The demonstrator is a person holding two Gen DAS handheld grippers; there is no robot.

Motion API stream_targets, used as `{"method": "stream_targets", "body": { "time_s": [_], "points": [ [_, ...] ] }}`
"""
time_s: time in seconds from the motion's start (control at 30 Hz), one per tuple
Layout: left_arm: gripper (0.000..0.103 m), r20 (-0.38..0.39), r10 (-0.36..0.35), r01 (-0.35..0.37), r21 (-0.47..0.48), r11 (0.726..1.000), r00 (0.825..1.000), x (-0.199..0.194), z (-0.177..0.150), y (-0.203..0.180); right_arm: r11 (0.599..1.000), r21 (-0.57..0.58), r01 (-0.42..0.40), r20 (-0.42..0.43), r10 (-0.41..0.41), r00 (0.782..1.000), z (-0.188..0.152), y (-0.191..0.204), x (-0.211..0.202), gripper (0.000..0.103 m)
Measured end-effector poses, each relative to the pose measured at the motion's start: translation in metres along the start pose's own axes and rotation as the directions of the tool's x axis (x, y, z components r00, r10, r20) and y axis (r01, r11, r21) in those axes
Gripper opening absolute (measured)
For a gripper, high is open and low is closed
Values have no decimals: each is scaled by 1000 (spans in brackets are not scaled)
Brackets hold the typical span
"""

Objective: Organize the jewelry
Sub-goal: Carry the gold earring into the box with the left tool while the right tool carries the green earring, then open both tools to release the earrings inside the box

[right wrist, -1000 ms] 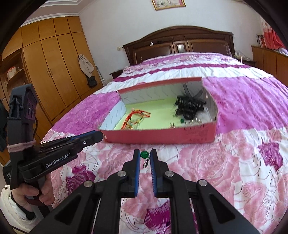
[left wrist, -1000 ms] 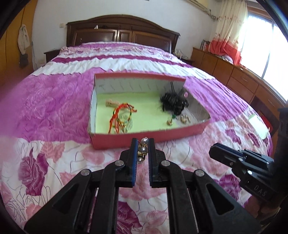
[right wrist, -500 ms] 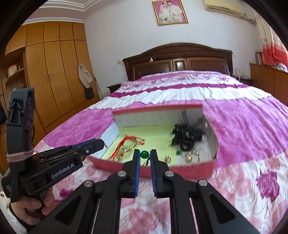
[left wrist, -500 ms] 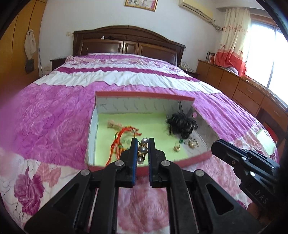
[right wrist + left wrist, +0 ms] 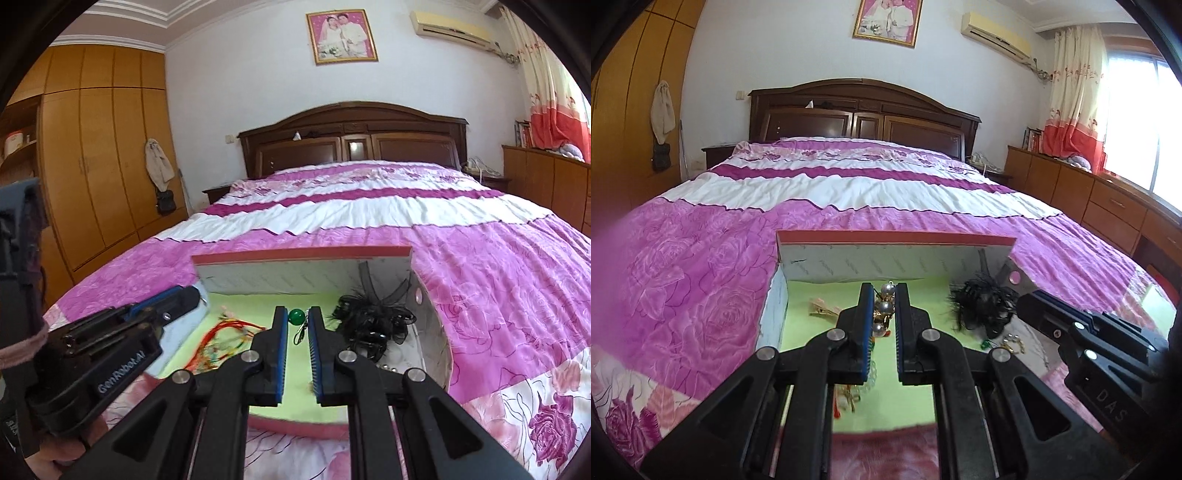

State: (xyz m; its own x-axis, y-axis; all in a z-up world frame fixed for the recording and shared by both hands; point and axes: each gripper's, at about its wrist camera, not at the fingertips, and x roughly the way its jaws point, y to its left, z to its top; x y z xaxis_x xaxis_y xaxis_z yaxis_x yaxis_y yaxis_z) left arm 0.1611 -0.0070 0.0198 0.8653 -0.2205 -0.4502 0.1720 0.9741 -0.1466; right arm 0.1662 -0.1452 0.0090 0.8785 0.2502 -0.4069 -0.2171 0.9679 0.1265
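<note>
A: The left gripper (image 5: 881,295) pinches a pearl earring (image 5: 884,306); the right gripper (image 5: 297,317) clamps a green bead pendant (image 5: 296,316).

B: What's changed?

A: A second ago both hung short of the red box (image 5: 894,238); now both are over its green floor, near the black hair accessory (image 5: 369,325), so release seems next.

B: Pose?

A: Side by side, level, pointing headboard-ward.
</note>
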Motion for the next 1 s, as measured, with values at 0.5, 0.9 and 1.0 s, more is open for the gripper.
{"method": "stream_targets", "body": {
  "time_s": [0.5,0.9,1.0],
  "points": [
    [3,-204,24,-32,-36,999,979,49,-16,9,998,41,50,-179,-41,983,-12,-20,49,13],
    [11,-290,23,-46,-73,996,957,53,-20,13,998,61,35,-227,-20,974,-13,-20,52,29],
    [14,-281,22,-41,-63,997,960,46,-18,11,997,77,24,-217,-7,976,-10,-21,46,31]
  ]
}}
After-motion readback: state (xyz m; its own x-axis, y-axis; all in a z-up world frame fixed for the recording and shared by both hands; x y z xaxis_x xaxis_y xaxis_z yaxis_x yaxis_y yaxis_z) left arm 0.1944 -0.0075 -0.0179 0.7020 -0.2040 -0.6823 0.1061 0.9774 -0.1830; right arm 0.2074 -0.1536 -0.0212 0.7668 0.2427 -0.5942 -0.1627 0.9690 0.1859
